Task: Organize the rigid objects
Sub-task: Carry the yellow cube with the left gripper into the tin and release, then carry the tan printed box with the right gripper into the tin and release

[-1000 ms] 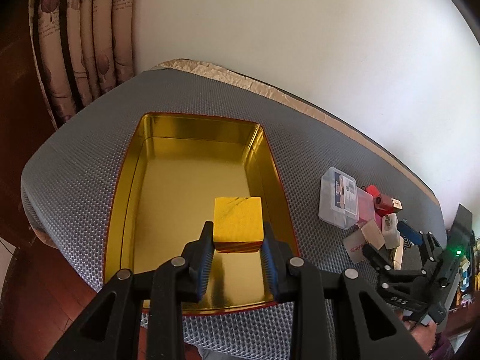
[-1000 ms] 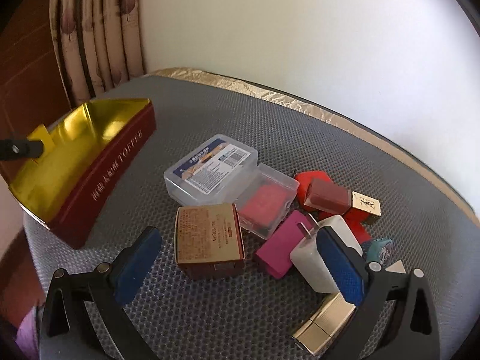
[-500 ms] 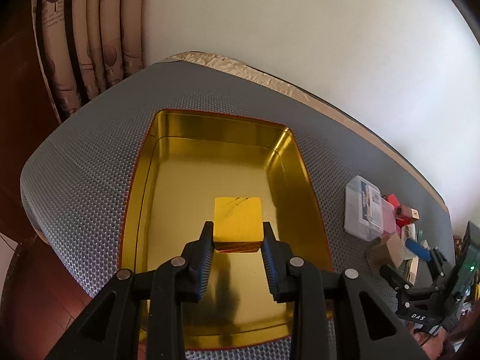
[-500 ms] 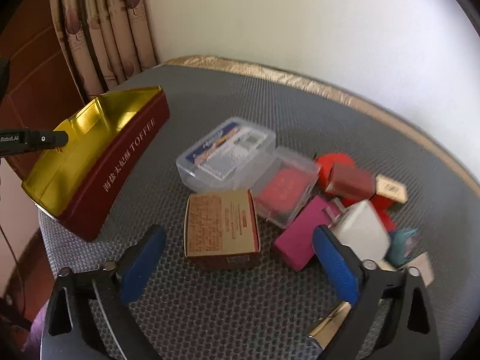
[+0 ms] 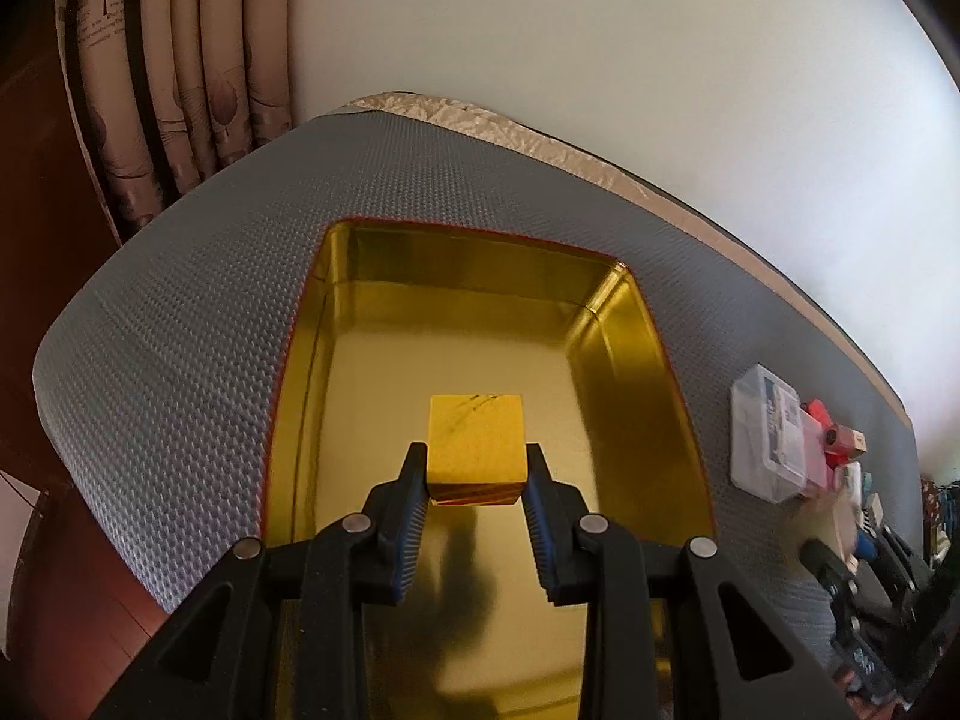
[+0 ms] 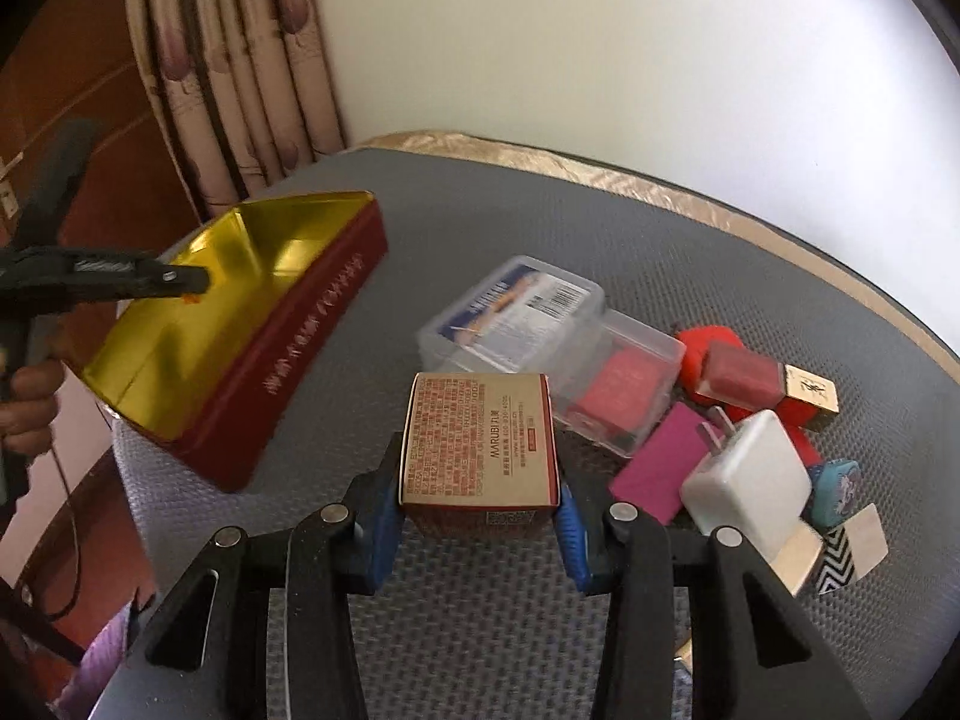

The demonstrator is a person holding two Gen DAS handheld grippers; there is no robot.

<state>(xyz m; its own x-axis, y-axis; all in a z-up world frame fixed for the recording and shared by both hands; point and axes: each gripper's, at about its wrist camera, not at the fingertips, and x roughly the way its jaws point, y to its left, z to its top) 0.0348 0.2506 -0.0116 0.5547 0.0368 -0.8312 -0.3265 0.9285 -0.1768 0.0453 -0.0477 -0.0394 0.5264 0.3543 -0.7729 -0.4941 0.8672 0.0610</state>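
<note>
My left gripper (image 5: 475, 463) is shut on a small gold cube (image 5: 476, 435) and holds it above the floor of the open gold-lined tin (image 5: 462, 267). In the right wrist view the same tin shows its red outer wall (image 6: 312, 342), with the left gripper (image 6: 192, 283) reaching over it from the left. My right gripper (image 6: 479, 483) points down at the mat, its jaws closing. A brown cardboard box (image 6: 480, 426) with red print is between them, and the blue pads (image 6: 387, 516) touch its two sides.
A pile lies on the grey mesh mat (image 6: 540, 222) right of the box: a clear plastic case (image 6: 516, 312), a clear box with red contents (image 6: 624, 390), a red and gold lipstick (image 6: 756, 375), a white charger (image 6: 750, 474), a pink block (image 6: 657, 471). A curtain (image 6: 240, 60) hangs behind.
The right jaws went from wide open to closed against the cardboard box. The left gripper carried the gold cube further over the tin, away from the pile.
</note>
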